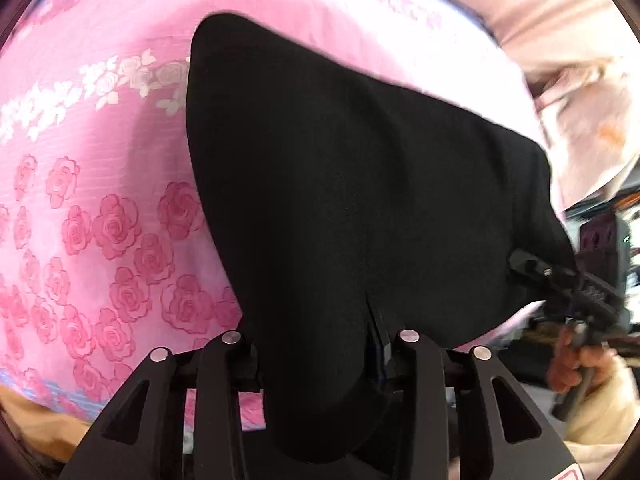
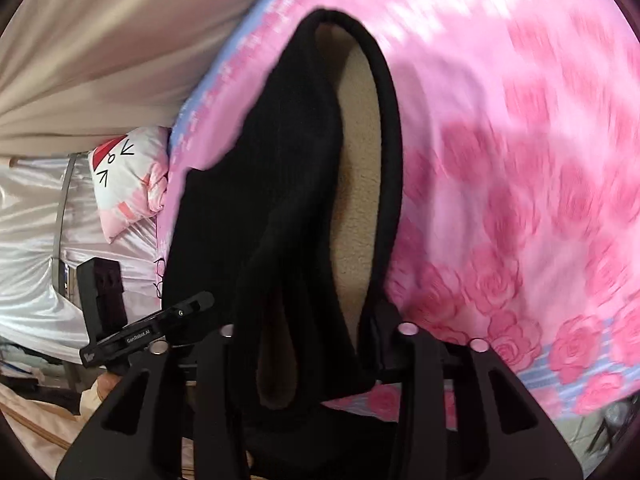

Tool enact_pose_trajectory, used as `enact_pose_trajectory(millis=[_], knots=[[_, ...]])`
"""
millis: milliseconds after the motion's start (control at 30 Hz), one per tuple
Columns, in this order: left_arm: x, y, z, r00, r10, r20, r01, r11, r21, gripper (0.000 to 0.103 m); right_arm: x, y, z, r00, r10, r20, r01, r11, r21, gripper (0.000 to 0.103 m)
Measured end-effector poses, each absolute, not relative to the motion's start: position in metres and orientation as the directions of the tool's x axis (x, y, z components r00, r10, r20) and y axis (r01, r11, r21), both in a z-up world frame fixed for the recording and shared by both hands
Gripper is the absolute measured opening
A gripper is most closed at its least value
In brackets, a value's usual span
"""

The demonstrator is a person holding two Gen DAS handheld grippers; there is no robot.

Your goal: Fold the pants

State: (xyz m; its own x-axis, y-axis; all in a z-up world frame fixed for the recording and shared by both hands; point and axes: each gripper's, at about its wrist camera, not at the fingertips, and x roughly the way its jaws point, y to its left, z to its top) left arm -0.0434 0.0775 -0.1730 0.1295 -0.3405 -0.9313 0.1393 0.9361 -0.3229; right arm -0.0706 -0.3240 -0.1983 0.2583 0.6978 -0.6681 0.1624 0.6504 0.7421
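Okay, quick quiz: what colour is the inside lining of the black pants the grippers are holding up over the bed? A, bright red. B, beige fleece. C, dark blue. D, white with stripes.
B: in the right wrist view the black pants gape open and show a beige fleecy lining, above the pink rose bedspread.

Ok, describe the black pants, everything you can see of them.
The black pants are of a soft, thick knit, with a tan fleecy lining showing where the opening gapes in the right wrist view. They are lifted and stretched between both tools: the left gripper and the right gripper are each clamped on a bunched edge. The far end hangs over the pink rose-print bedspread. Whether that end touches the bedspread cannot be told.
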Motion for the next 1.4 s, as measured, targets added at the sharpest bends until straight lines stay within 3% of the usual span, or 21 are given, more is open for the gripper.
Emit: enact_pose_trajectory(millis=[100,133,167,233,300,333,367,467,600,833,1100,1267,1400], knots=[[-0.038,0.076,-0.179,0.136,-0.299,-0.944,0.121,0.951,-0.284,0.057,-0.066,-0.325,-0.201,0.282,0.707,-0.648,0.159,0.632,0.759,0.055],[-0.033,0.071,-0.185,0.121,-0.312,-0.942,0.102,0.948,-0.301,0.072,-0.064,-0.323,-0.2,0.281,0.707,-0.649,0.151,0.635,0.757,0.055],[-0.031,0.072,-0.191,0.113,-0.295,-0.949,0.081,0.954,-0.287,0.095,-0.063,-0.322,-0.2,0.282,0.7,-0.656,0.144,0.645,0.751,0.052],[-0.029,0.073,-0.201,0.126,-0.291,-0.948,0.03,0.957,-0.29,0.098,-0.062,-0.319,-0.198,0.275,0.702,-0.656,0.143,0.645,0.75,0.041],[-0.029,0.072,-0.199,0.14,-0.29,-0.947,0.056,0.957,-0.285,0.091,-0.062,-0.319,-0.193,0.277,0.713,-0.644,0.144,0.632,0.761,0.035],[-0.03,0.069,-0.195,0.142,-0.322,-0.936,0.094,0.946,-0.311,0.062,-0.063,-0.318,-0.188,0.28,0.708,-0.648,0.138,0.638,0.757,0.035],[-0.029,0.066,-0.189,0.129,-0.352,-0.927,0.111,0.934,-0.339,0.05,-0.063,-0.318,-0.183,0.285,0.708,-0.647,0.132,0.639,0.758,0.034],[-0.017,0.048,-0.173,0.127,-0.324,-0.937,0.147,0.941,-0.305,0.033,-0.06,-0.307,-0.16,0.303,0.71,-0.636,0.11,0.637,0.763,0.033],[-0.01,0.057,-0.145,0.144,-0.381,-0.913,0.113,0.923,-0.367,0.03,-0.053,-0.303,-0.118,0.338,0.714,-0.614,0.054,0.636,0.77,0.033],[0.02,0.071,-0.038,0.29,-0.451,-0.844,0.156,0.893,-0.423,0.03,-0.014,-0.299,-0.02,0.454,0.72,-0.525,-0.098,0.626,0.774,0.033],[0.109,0.067,0.08,0.555,-0.435,-0.709,0.328,0.898,-0.294,0.03,0.101,-0.297,0.07,0.607,0.705,-0.366,-0.304,0.632,0.713,0.033],[0.185,0.054,0.066,0.623,-0.401,-0.672,0.327,0.913,-0.242,0.03,0.179,-0.293,0.03,0.609,0.692,-0.388,-0.289,0.649,0.703,0.033],[0.227,0.057,-0.014,0.585,-0.365,-0.725,0.286,0.929,-0.236,0.03,0.228,-0.292,-0.081,0.549,0.67,-0.499,-0.164,0.672,0.722,0.034]])
